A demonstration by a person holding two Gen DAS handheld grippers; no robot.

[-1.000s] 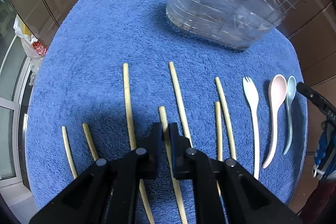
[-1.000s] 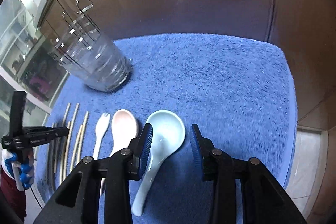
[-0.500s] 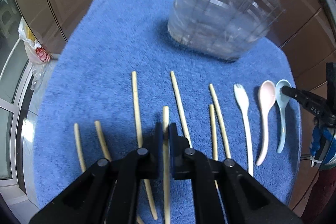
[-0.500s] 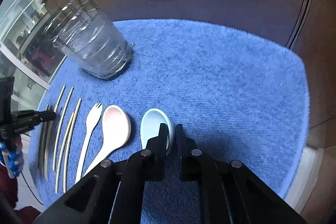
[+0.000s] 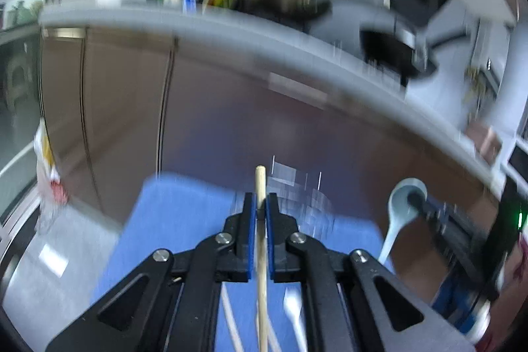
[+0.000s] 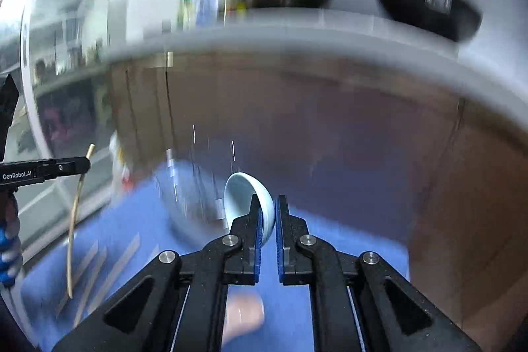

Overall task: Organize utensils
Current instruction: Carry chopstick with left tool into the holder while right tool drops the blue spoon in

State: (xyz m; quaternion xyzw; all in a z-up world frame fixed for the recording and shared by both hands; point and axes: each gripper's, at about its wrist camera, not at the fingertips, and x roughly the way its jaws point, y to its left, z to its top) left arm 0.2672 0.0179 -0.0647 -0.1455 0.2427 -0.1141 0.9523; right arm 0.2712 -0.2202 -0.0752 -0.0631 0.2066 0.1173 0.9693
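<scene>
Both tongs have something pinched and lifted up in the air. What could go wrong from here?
The left tongs pinch the chopstick near its top end, so the long free part could swing or slip out. The right tongs grip the light blue spoon only by its bowl's edge; it might twist loose and drop onto the blue towel.

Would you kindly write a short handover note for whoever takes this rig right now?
Left claw: shut on one chopstick, lifted off the blue towel.
Right claw: shut on the bowl of the pale blue spoon, also lifted.
Wire caddy: blurred, standing on the towel ahead.
Nothing seen in the caddy yet.
Left to do: drop both in; other chopsticks, white fork and pink spoon remain on the towel.
</scene>
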